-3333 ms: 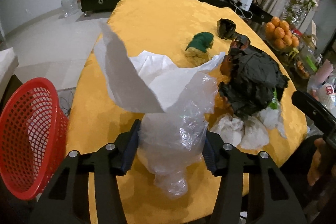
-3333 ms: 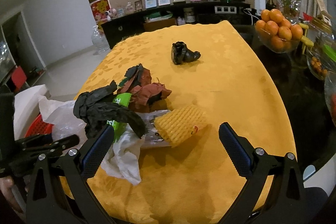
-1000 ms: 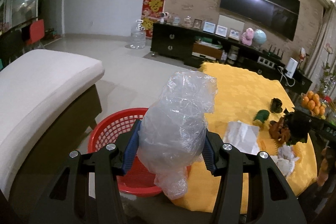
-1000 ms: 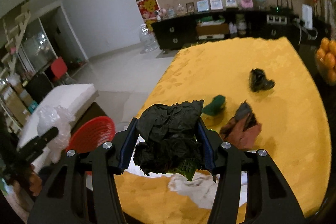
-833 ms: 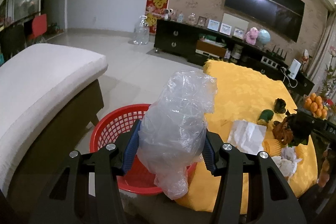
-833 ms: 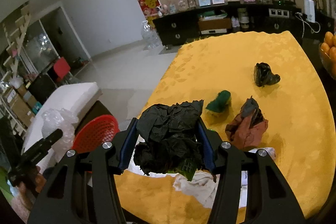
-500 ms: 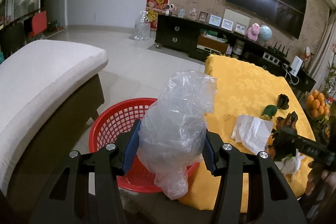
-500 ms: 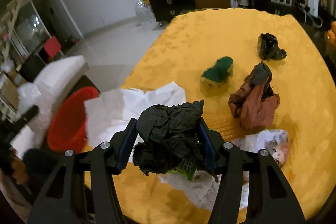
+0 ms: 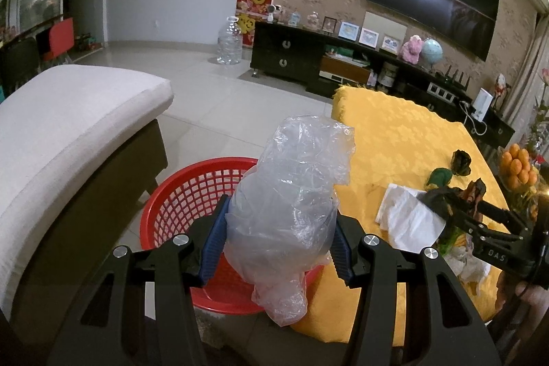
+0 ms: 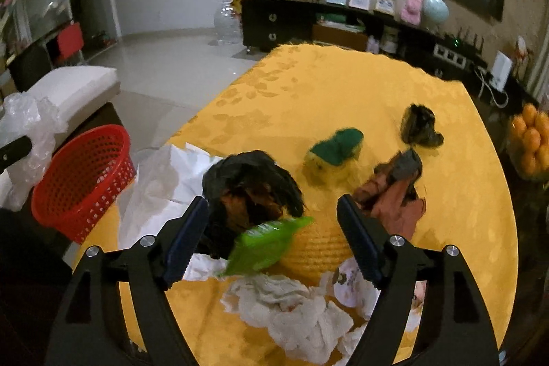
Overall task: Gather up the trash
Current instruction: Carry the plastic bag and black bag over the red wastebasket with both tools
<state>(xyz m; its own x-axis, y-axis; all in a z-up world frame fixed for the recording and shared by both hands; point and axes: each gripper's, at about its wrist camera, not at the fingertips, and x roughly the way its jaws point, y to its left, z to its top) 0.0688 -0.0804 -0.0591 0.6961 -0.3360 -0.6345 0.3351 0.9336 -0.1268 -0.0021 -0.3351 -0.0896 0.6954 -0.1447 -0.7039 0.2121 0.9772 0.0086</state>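
My left gripper (image 9: 276, 246) is shut on a crumpled clear plastic bag (image 9: 291, 194) and holds it above the red mesh basket (image 9: 192, 194) on the floor beside the table. My right gripper (image 10: 274, 230) is open over the yellow table (image 10: 343, 91). A black crumpled bag (image 10: 250, 187) with a green wrapper (image 10: 267, 246) sits between its jaws, blurred, against the left pad. The basket also shows in the right wrist view (image 10: 82, 174). My right gripper shows at the right of the left wrist view (image 9: 456, 211).
On the table lie white paper (image 10: 161, 187), white tissues (image 10: 298, 311), a yellow foam net (image 10: 319, 246), brown-and-black trash (image 10: 394, 191), a green-and-yellow piece (image 10: 336, 150) and a black piece (image 10: 418, 126). A bowl of oranges (image 10: 532, 136) stands at the right. A white cushioned seat (image 9: 61, 126) stands left of the basket.
My right gripper has opened and the black bag with the green wrapper has slipped from its grip. My left gripper still holds the plastic bag over the basket.
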